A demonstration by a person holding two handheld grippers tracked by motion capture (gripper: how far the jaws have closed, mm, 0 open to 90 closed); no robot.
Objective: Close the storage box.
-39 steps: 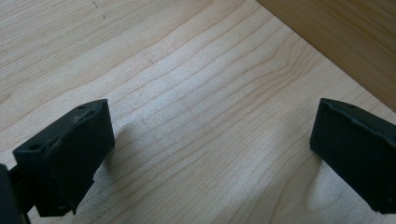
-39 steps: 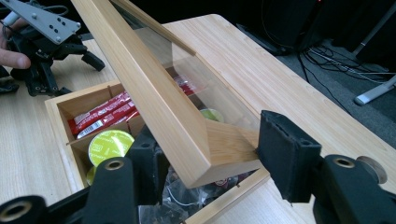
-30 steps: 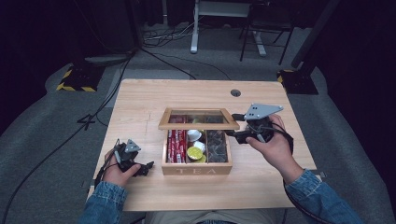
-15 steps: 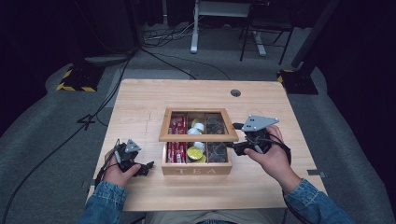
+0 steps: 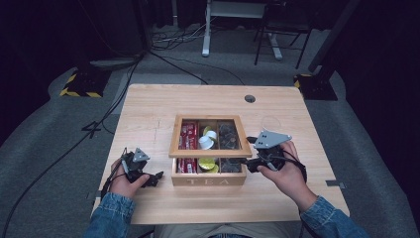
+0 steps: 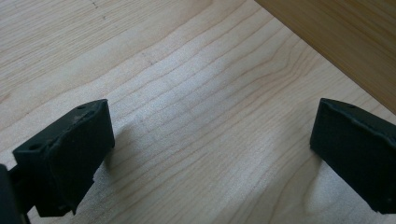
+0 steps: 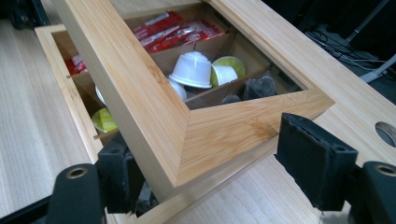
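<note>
While the left gripper (image 5: 157, 177) rests on the table (image 5: 148, 106) near the front left corner of the tea box (image 5: 208, 174), its jaws wide apart with only bare wood between them, the work goes on at the other side. A second ago the glass-paned lid (image 5: 208, 153) stood steeper; now it has come down most of the way, hovering tilted just above the box, with a gap left at the front. Inside, from left to right, lie red sachets (image 7: 175, 29), then white and yellow-green capsules (image 7: 192, 69) in the middle compartment, then dark pods (image 7: 259, 87) on the right. Beside the lid's right front corner sits the right gripper (image 5: 252, 153), whose jaws have just been opening: they straddle the corner of the wooden frame, one below and one above, and the upper pad (image 7: 314, 158) looks clear of the wood. That suggests the lid is being let go to drop shut, so the closing seems nearly finished.
</note>
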